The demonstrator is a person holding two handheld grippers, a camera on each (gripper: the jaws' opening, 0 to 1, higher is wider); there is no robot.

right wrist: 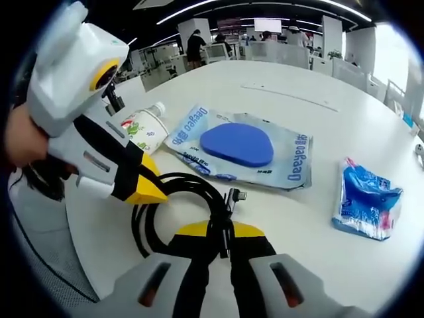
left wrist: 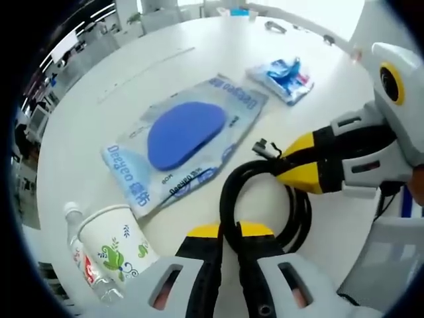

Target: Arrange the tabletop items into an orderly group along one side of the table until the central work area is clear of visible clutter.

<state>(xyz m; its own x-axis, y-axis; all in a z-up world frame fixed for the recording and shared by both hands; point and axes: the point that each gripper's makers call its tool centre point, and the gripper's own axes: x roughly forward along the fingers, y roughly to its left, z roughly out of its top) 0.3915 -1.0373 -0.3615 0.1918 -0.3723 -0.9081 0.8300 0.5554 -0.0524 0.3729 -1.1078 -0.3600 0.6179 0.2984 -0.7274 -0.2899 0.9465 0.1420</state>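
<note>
Black coiled cable (left wrist: 265,199), limp and light, lay near the counter (left wrist: 132,73) edge; left gripper (left wrist: 228,255) and right gripper (right wrist: 222,255) fingers both clamped its loops.

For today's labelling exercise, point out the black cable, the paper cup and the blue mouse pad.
black cable (left wrist: 228,192), left gripper view, on the loop's left bend.
paper cup (left wrist: 116,242), left gripper view, on its printed side.
blue mouse pad (right wrist: 237,144), right gripper view, on its centre.

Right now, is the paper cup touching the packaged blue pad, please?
Apart. The left gripper view shows bare table between the paper cup and the packaged blue pad.
</note>
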